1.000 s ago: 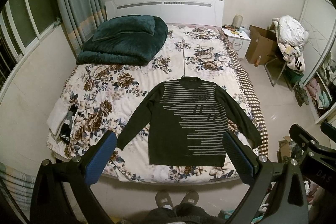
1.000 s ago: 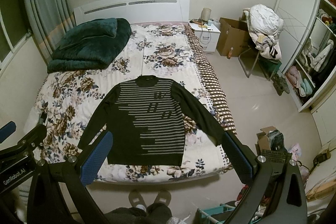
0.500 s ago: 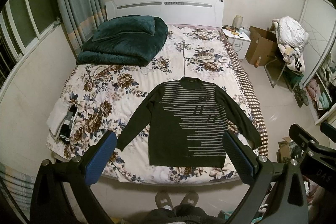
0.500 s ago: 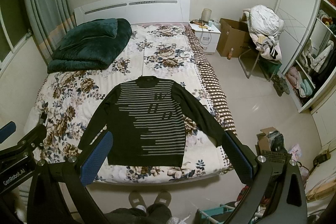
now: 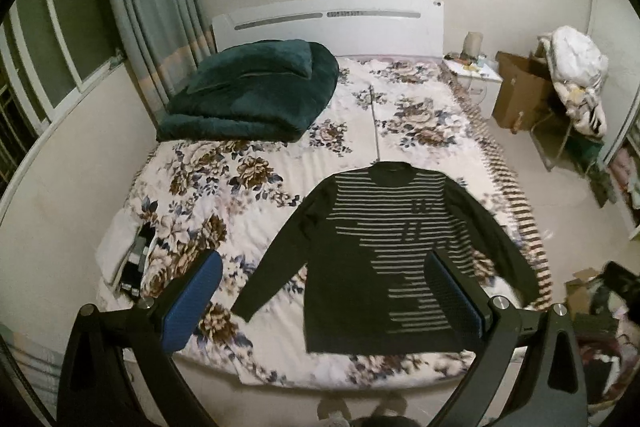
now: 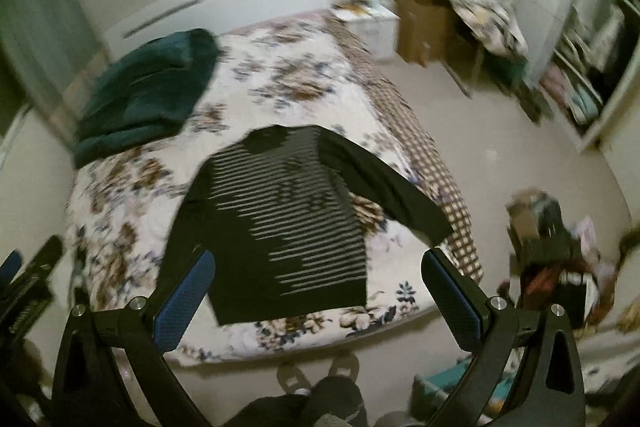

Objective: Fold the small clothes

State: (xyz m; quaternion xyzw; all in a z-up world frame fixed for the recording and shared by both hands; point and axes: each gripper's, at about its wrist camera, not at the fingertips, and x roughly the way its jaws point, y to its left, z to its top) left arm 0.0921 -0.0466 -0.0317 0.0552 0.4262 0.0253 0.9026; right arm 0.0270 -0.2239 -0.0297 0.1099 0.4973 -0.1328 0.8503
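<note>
Dark striped sweater (image 5: pixel 384 251) lies flat on the floral bed (image 5: pixel 248 179), face up, neck twd the headboard, both sleeves angled out & down, hem near the foot edge. Left gripper (image 5: pixel 324 291) hangs above the foot of the bed, fingers spread wide, nothing btwn them. Right gripper (image 6: pixel 320 291), same story: wide apart, empty, view blurred & tilted. Folded green blanket (image 5: pixel 252 99) sits at the head end, well apart from the sweater.
</note>
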